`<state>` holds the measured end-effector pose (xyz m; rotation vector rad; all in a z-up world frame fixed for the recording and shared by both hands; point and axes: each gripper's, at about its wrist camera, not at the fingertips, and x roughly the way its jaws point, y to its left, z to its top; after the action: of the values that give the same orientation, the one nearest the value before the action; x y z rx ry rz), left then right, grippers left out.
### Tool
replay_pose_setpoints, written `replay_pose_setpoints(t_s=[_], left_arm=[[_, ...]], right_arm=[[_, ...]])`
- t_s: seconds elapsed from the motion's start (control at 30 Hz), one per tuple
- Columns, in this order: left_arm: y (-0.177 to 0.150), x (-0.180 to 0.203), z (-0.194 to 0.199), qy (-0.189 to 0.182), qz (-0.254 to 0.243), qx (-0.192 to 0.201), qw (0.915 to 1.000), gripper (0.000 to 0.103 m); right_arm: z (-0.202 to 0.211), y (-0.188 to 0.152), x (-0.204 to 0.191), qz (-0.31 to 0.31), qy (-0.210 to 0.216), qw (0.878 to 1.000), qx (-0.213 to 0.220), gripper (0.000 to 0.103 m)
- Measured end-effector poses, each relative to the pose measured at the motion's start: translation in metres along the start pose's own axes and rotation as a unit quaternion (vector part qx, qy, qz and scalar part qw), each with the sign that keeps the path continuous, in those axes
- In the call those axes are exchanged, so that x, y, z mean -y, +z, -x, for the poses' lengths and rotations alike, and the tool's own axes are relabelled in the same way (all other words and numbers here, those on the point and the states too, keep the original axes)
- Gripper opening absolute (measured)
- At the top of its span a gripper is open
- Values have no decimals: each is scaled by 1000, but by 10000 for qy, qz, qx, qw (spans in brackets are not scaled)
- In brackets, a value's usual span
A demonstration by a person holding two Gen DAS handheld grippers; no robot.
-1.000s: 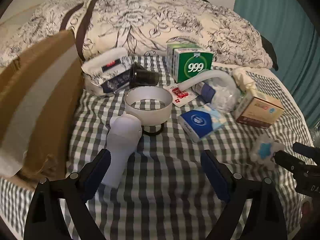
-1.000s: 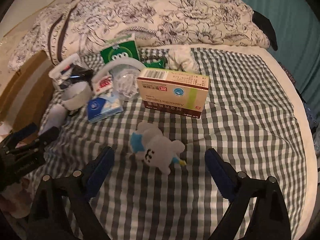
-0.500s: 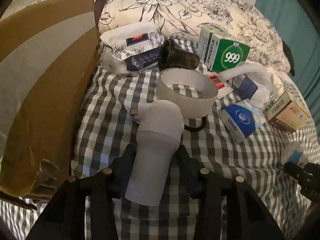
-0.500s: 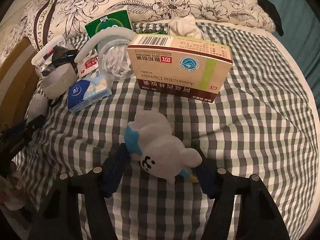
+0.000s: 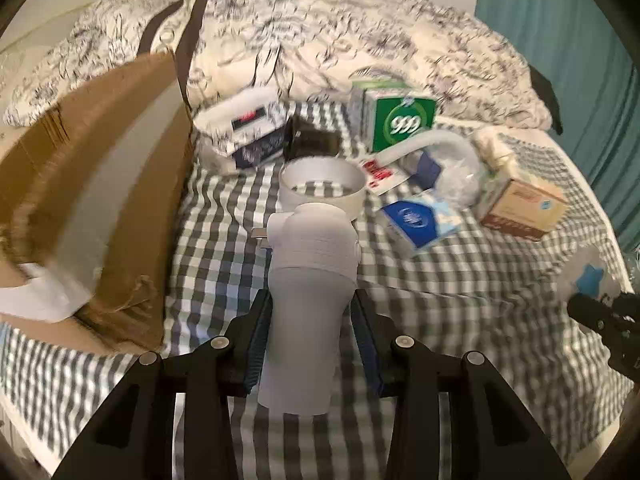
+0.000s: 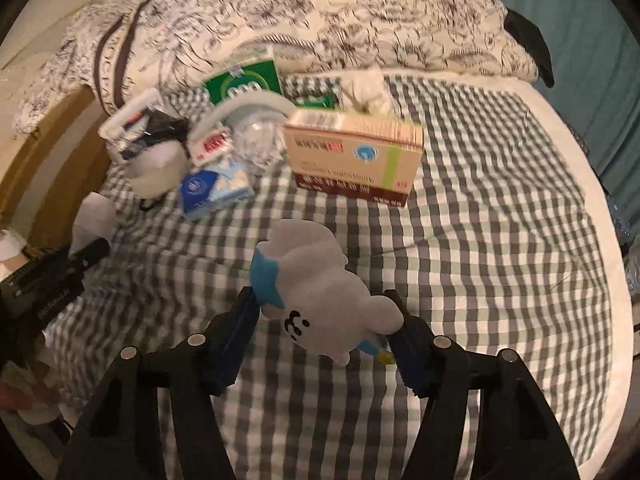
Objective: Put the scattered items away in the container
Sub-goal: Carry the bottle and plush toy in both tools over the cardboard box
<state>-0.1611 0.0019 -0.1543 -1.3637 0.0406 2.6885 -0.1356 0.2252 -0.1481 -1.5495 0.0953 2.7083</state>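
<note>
My left gripper (image 5: 310,312) is shut on a white handheld device (image 5: 310,288) and holds it above the checked bedspread. The brown cardboard box (image 5: 92,184) stands to its left. My right gripper (image 6: 320,316) is shut on a grey plush toy (image 6: 316,292) with a blue patch, lifted off the bed. A white tape roll (image 5: 322,184), a green 999 box (image 5: 396,120), a blue tissue pack (image 5: 420,220), an amoxicillin box (image 6: 354,160) and a tissue packet (image 5: 248,128) lie scattered on the bed.
A floral duvet (image 5: 320,32) is heaped at the back. A teal curtain (image 5: 568,40) hangs on the right. A clear plastic tub with a white handle (image 6: 256,136) and a dark jar (image 5: 312,140) sit among the items. The left gripper shows in the right wrist view (image 6: 48,280).
Both grippers have closed on their objects and lifted them: the left with the white device, the right with the plush toy. Both views have pulled back from the bed.
</note>
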Motion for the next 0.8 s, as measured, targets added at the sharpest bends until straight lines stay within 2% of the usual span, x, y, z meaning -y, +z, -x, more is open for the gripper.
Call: replay_pose_setpoints(t_s=[0.37,0.6,0.8], left_arm=[[9,-3,109,78,39,639,9979,41],[12,-22,179,128,159,1093,9938,41],[12,-46,230,220,241,1439,9891,41]], right_arm=[[96,-4,-20,201,393,9970,633,62],[164,-8,-33,237,619,9914,1131,62],[212,-14,-59,341,820,9854,1454,62]])
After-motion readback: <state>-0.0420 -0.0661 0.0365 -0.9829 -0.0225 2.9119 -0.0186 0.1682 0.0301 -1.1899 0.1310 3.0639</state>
